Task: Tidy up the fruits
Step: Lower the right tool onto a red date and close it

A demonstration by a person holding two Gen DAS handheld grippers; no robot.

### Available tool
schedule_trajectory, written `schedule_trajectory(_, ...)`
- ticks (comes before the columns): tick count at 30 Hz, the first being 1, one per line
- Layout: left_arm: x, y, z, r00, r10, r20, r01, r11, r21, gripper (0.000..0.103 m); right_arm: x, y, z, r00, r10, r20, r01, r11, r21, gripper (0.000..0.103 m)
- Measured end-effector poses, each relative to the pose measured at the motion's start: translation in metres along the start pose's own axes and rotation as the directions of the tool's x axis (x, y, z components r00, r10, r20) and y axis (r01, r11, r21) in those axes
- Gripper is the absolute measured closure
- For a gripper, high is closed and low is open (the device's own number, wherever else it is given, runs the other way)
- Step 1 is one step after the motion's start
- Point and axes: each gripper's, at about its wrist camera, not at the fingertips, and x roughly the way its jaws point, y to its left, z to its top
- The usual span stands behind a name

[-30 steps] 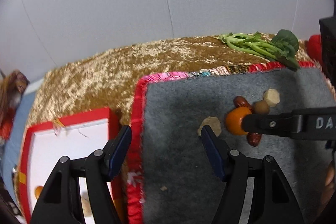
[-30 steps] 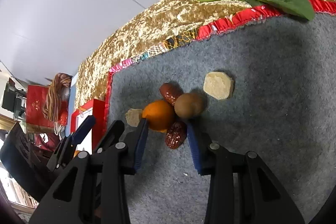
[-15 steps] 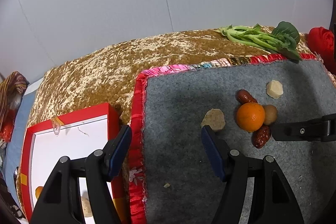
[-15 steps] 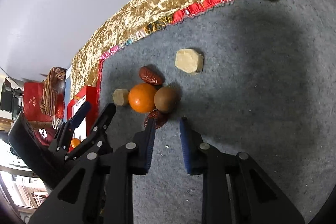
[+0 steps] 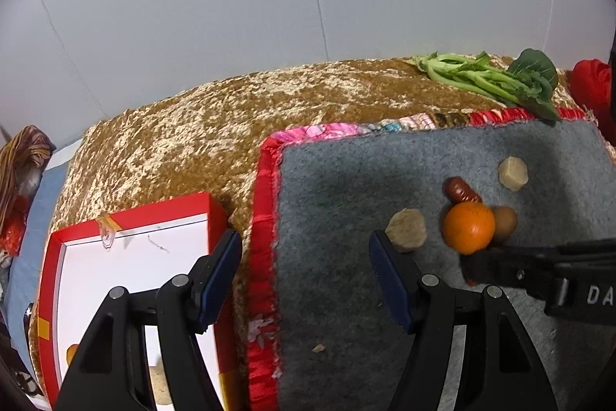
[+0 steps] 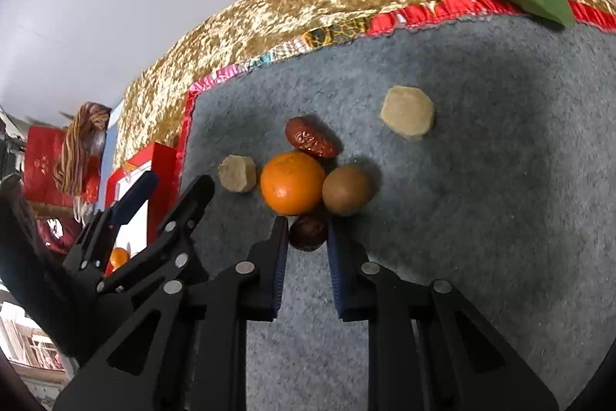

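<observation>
On the grey mat (image 6: pixel 481 180) an orange (image 6: pixel 292 182) lies against a brown kiwi (image 6: pixel 345 189), with one red date (image 6: pixel 311 142) behind them. A second red date (image 6: pixel 308 237) lies just in front, and my right gripper (image 6: pixel 307 230) is shut on it, a fingertip pressed to each side. The date still rests on the mat. Two beige chunks (image 6: pixel 237 173) (image 6: pixel 408 110) lie left and far right of the pile. My left gripper (image 5: pixel 304 245) hangs open above the mat's red border, holding nothing.
A red box with a white inside (image 5: pixel 115 276) stands left of the mat on the gold cloth (image 5: pixel 215 141); a small orange (image 5: pixel 72 353) lies in it. Leafy greens (image 5: pixel 492 79) lie at the far edge. A red object (image 5: pixel 591 87) sits at the right.
My right gripper drew back from the pile while narrowing, then moved forward again and shut on the near red date. My left gripper stayed open and barely shifted.
</observation>
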Motion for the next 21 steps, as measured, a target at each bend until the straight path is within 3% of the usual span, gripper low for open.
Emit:
schedule_trajectory(3,0.002,-0.007,0.002,1.0,-0.01,0.009,0.01,1.0,0.001,0.035,-0.013,-0.01,0.001,1.0,0.004,0.027,-0.004,1.0,0.022,0.081)
schedule_trajectory(7,0.006,-0.011,0.004,0.999,0.027,0.022,-0.028,1.0,0.013,0.035,-0.027,-0.019,0.003,0.999,0.024,0.043,-0.026,0.999,0.039,0.081)
schedule_trajectory(12,0.014,-0.01,0.003,0.998,0.059,0.002,-0.059,0.998,0.005,0.035,-0.027,-0.022,0.001,1.0,0.023,0.019,-0.024,0.999,0.041,0.081)
schedule_trajectory(21,0.021,-0.024,0.006,1.0,0.014,0.007,-0.014,1.0,0.022,0.032,-0.017,-0.028,-0.011,0.999,0.002,-0.037,-0.001,1.0,0.027,0.082)
